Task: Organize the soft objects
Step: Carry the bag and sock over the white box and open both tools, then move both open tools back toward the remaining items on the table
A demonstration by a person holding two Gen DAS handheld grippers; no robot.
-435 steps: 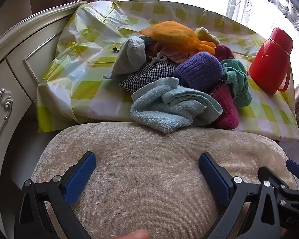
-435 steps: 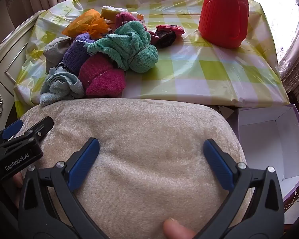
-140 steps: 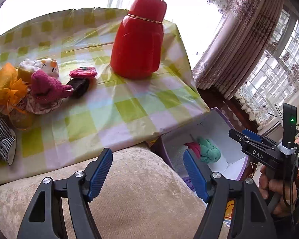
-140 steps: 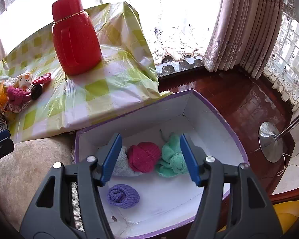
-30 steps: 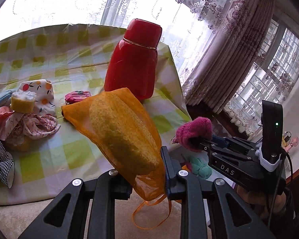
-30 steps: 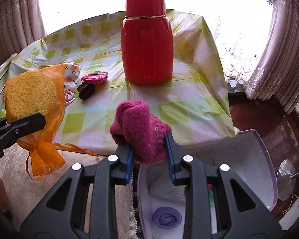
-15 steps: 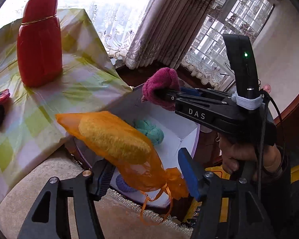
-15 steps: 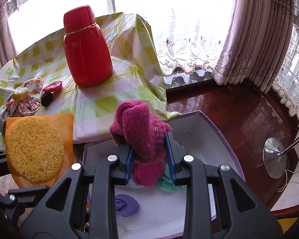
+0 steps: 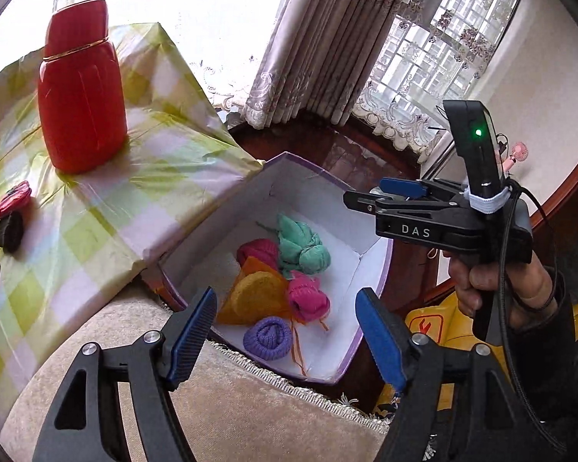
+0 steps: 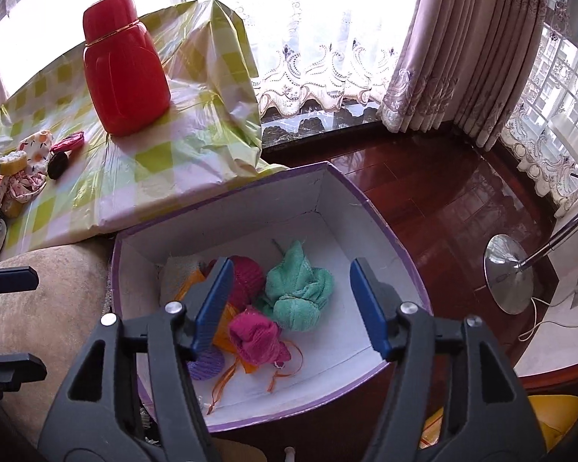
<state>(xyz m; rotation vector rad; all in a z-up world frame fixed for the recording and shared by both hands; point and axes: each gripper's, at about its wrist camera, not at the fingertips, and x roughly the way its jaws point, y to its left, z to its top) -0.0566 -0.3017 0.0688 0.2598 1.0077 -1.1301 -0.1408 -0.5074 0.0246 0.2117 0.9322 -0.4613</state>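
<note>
Both grippers — the left gripper (image 9: 287, 335) and the right gripper (image 10: 291, 304) — are hanging with jaws spread wide and holding nothing over the purple-rimmed box (image 10: 370, 208), where the orange mesh pouch (image 9: 256, 296), pink sock (image 10: 256, 337), green towel (image 10: 302, 294) and purple sock (image 9: 267, 338) are lying together.

"DAS" in white on the right tongs (image 9: 362, 198)
</note>
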